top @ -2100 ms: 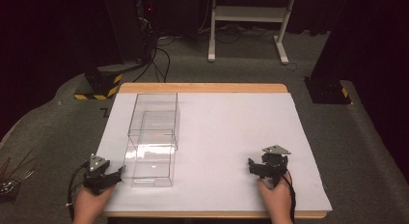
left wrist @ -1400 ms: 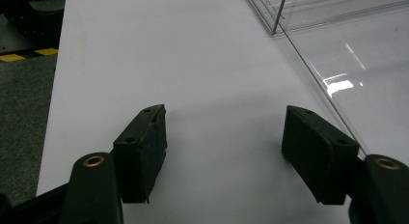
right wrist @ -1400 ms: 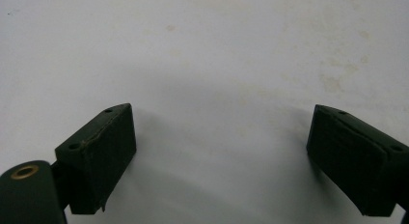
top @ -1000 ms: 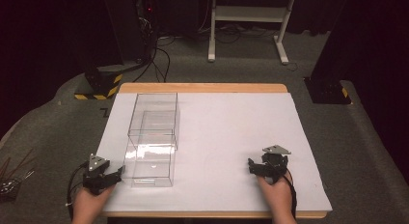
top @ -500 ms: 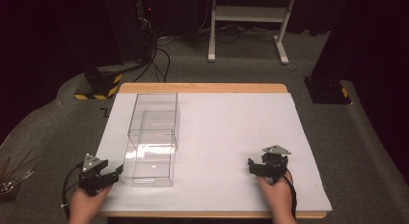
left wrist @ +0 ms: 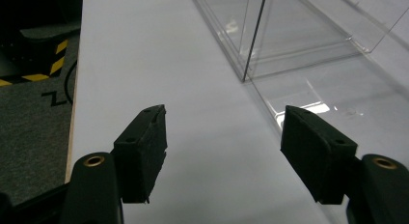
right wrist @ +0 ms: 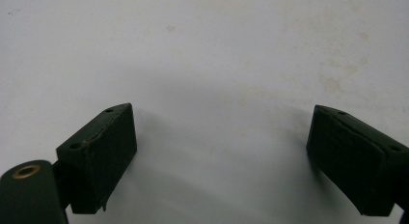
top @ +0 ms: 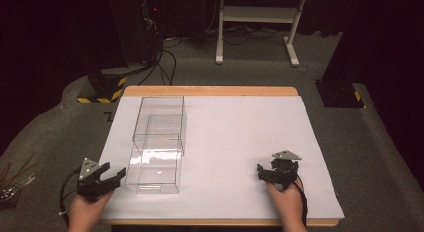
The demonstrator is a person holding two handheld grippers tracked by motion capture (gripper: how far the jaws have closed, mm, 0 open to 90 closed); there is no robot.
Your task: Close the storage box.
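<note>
Your left gripper (top: 112,177) sits at the near left corner of the white table top (top: 240,137), jaws apart with nothing between them, tips aimed right toward the near clear box (top: 154,164), just beside its left wall but not touching. That box lies end to end with a second clear box (top: 160,119) farther back, both on the left half of the table. Your right gripper (top: 265,173) rests at the near right, jaws wide and empty over bare white surface, well apart from both boxes
</note>
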